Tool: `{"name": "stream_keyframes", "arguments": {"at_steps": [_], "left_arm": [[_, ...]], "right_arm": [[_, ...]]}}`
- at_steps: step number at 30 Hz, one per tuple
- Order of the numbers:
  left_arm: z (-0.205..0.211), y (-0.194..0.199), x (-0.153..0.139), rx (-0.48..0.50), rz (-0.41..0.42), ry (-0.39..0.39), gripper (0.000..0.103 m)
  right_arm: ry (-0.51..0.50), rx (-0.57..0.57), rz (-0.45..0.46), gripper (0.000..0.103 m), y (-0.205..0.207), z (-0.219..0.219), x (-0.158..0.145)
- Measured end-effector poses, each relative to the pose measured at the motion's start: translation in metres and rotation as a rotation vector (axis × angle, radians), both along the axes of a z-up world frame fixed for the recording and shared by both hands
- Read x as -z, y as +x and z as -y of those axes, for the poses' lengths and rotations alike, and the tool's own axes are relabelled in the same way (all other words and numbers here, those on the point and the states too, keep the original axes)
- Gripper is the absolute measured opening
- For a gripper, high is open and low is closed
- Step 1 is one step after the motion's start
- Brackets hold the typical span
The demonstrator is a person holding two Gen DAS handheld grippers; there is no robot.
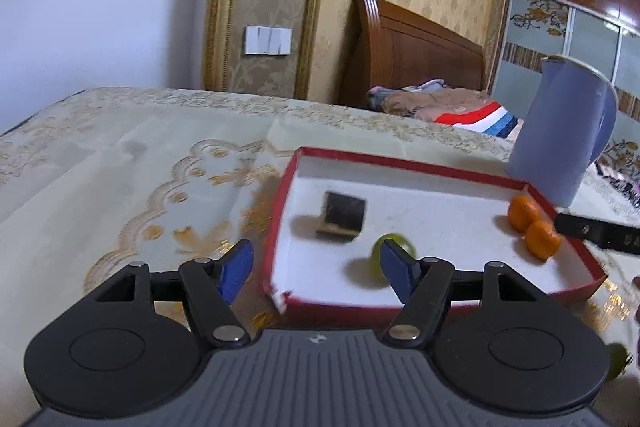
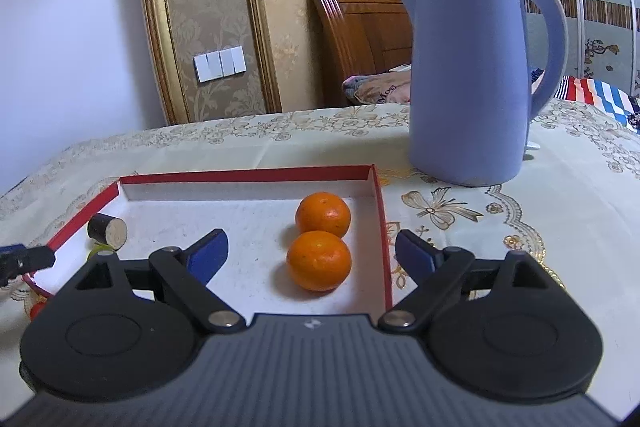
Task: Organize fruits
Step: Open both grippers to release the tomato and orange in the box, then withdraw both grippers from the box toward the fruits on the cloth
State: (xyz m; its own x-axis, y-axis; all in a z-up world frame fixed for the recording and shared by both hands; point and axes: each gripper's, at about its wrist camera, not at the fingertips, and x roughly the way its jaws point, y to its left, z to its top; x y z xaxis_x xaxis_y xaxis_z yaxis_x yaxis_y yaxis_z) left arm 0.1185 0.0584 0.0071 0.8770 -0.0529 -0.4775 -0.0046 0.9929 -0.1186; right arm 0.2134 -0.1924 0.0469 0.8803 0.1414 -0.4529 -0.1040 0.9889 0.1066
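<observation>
A shallow red box (image 1: 400, 163) with a white floor sits on the table. In it lie two oranges (image 1: 524, 213) (image 1: 542, 239) at the right side, a dark stubby cylinder (image 1: 344, 217) and a small green fruit (image 1: 394, 251) half hidden by one finger. My left gripper (image 1: 316, 263) hangs open over the box's near left corner, holding nothing. In the right wrist view the near orange (image 2: 319, 261) lies between the spread fingers of my right gripper (image 2: 312, 251), untouched by the pads, with the far orange (image 2: 323, 214) just behind it. The cylinder (image 2: 107, 231) rests at the box's left.
A tall blue kettle (image 2: 472, 79) stands just behind the box's right corner (image 2: 376, 171). A cream embroidered cloth (image 1: 120, 167) covers the table. A blurred green round thing (image 1: 616, 367) lies outside the box at the near right. A bed and wardrobe stand beyond.
</observation>
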Motion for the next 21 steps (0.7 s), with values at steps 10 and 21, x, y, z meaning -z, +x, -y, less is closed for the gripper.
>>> {"name": "stream_keyframes", "arguments": {"at_steps": [10, 21], "left_arm": [[0.004, -0.023, 0.006, 0.064, -0.02, 0.075, 0.07], [0.002, -0.012, 0.021, 0.045, -0.133, 0.087, 0.07]], "right_arm": [[0.031, 0.01, 0.029, 0.092, -0.021, 0.007, -0.002], [0.01, 0.024, 0.057, 0.097, -0.031, 0.006, -0.002]]}}
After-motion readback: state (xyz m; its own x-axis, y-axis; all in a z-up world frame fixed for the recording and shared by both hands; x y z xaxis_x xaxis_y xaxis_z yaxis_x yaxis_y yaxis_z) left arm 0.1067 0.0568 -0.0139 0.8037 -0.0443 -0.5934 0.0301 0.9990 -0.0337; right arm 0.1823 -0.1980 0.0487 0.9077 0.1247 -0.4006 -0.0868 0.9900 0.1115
